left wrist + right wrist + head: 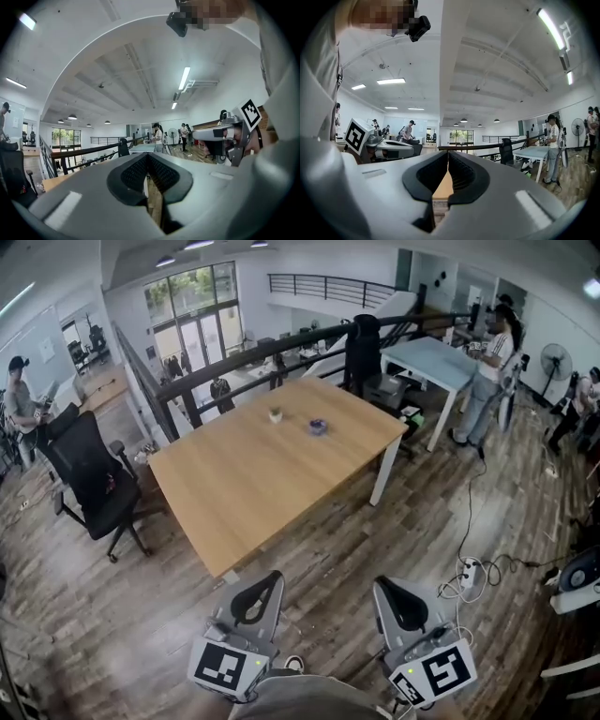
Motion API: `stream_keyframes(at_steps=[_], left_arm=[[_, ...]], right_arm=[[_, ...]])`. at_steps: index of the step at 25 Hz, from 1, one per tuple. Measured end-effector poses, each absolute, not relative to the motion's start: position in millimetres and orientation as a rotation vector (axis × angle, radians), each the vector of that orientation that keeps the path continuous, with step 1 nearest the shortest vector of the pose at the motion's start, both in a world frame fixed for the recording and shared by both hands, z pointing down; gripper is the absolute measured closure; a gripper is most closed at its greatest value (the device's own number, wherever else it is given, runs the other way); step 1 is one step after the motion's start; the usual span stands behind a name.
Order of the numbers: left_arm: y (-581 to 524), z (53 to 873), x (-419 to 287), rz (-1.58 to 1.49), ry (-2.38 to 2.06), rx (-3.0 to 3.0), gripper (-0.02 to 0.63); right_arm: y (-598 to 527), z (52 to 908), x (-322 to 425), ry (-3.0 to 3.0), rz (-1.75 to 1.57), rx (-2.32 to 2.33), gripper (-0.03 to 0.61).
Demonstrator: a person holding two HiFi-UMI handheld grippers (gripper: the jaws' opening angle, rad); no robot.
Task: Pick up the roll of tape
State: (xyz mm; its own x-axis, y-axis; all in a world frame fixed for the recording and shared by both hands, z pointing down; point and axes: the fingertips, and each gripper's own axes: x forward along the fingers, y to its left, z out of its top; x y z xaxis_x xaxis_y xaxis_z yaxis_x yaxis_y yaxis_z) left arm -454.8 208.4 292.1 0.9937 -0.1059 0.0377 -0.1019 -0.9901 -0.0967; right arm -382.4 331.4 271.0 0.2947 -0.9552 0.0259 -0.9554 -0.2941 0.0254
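The roll of tape [318, 427] is a small bluish ring lying flat on the far half of the wooden table [244, 493]. A small pale object [275, 414] sits to its left. Both grippers hang low in the head view, well short of the table's near edge and far from the tape. My left gripper [271, 576] [147, 157] has its dark pads meeting at the tip with nothing held. My right gripper [384, 581] [448, 153] is likewise shut and empty. Neither gripper view shows the tape.
A black office chair [89, 479] stands left of the table. A light blue table [431, 360] with a person [487, 371] beside it stands at the back right. A power strip [469, 573] and cables lie on the floor to the right. A dark railing [281, 348] runs behind the table.
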Motion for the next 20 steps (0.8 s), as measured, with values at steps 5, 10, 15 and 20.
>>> stream_keyframes(at_steps=[5, 10, 15, 20], left_arm=[[173.2, 287.1, -446.0, -0.083, 0.145, -3.058, 0.614], [138.9, 286.3, -440.4, -0.067, 0.114, -3.052, 0.614], [122.8, 288.5, -435.3, -0.110, 0.092, -3.077, 0.614], [112.1, 292.3, -425.9, -0.107, 0.063, -3.063, 0.614]], right_arm=[[300.5, 259.2, -370.1, -1.791, -0.022, 2.575, 0.555], [274.8, 254.6, -358.1, -1.721, -0.022, 2.643, 0.403], [263.7, 260.3, -354.0, -1.677, -0.003, 2.667, 0.403], [259.3, 265.2, -339.6, -1.640, 0.024, 2.684, 0.403]])
